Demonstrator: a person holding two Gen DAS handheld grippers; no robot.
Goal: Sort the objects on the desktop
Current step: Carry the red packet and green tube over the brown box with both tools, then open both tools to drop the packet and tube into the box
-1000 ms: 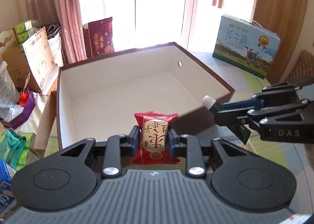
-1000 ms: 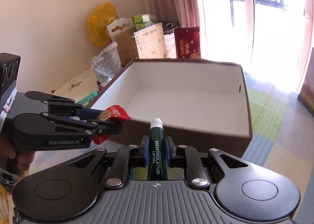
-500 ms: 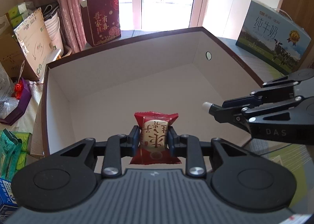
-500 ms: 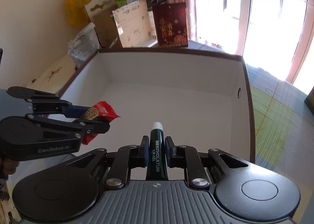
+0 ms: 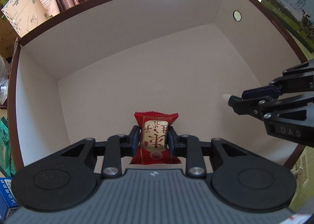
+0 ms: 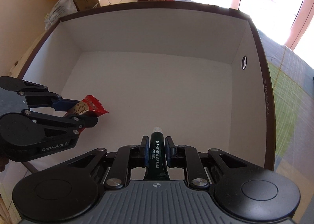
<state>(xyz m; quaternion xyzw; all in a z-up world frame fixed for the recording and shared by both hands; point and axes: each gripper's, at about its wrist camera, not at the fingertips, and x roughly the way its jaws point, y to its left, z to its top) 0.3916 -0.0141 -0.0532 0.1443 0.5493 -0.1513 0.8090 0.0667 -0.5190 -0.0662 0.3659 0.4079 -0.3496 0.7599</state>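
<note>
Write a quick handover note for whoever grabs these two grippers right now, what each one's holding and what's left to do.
Left tool: shut on the red snack, held over the box, near its front left.
Right tool: shut on the lip gel, held over the box's front middle, cap pointing inward.
Box: nothing visible on its floor.
Done: both items picked up and brought over the box.
Left: probably lower and release each item inside, then fetch any other desktop things; none are in view here.
</note>
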